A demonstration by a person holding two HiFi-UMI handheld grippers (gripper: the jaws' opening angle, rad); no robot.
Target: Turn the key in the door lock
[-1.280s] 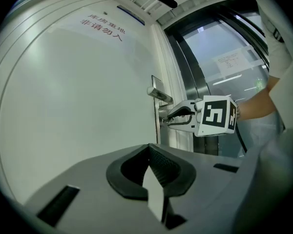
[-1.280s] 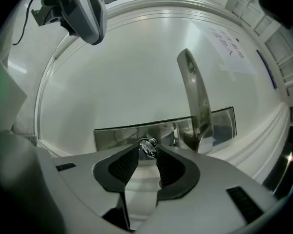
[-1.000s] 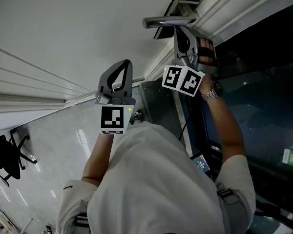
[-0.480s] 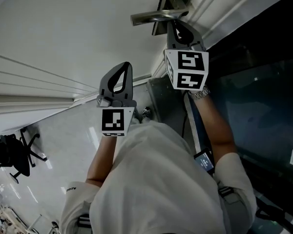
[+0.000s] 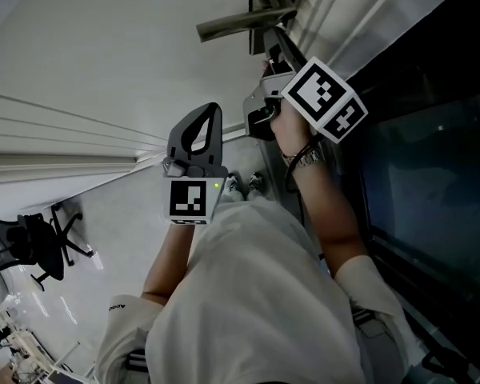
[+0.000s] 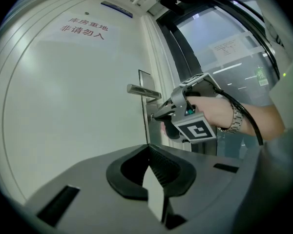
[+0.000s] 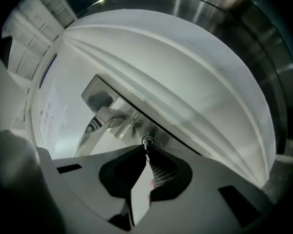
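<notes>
White door [image 6: 78, 106] fills most of the left gripper view, with its metal lever handle [image 6: 142, 91] standing out just left of centre. Below the handle runs the steel lock plate [image 7: 134, 126], which in the right gripper view slants from the upper left down toward the centre. The key [image 7: 146, 144] sits in the round keyhole at the middle of that view, seen edge-on as a thin sliver of metal.

The right gripper [image 7: 146, 151] has its fingers pinched on that sliver, their tips just short of the plate. They have just been closing a little further, with the key between them. In the head view the right gripper [image 5: 269, 54] lies at the upper centre, under the handle [image 5: 240, 24], with its marker cube tipped on a corner. That suggests a rolled wrist.

The left gripper [image 5: 209, 110] hangs at the centre of the head view, well apart from the lock. Its fingers are pressed together on nothing, and its own view shows only bare door beyond the tips [image 6: 147, 147].

By my reading the turning step itself is in hand: the key is in the lock, gripped, and the wrist is partway through its roll. The next move calls for rolling about the key's own axis, without prying sideways. The pinch must stay firm enough that the thin key does not slip between the pads. Whether the bolt has thrown cannot be told from these views.
</notes>
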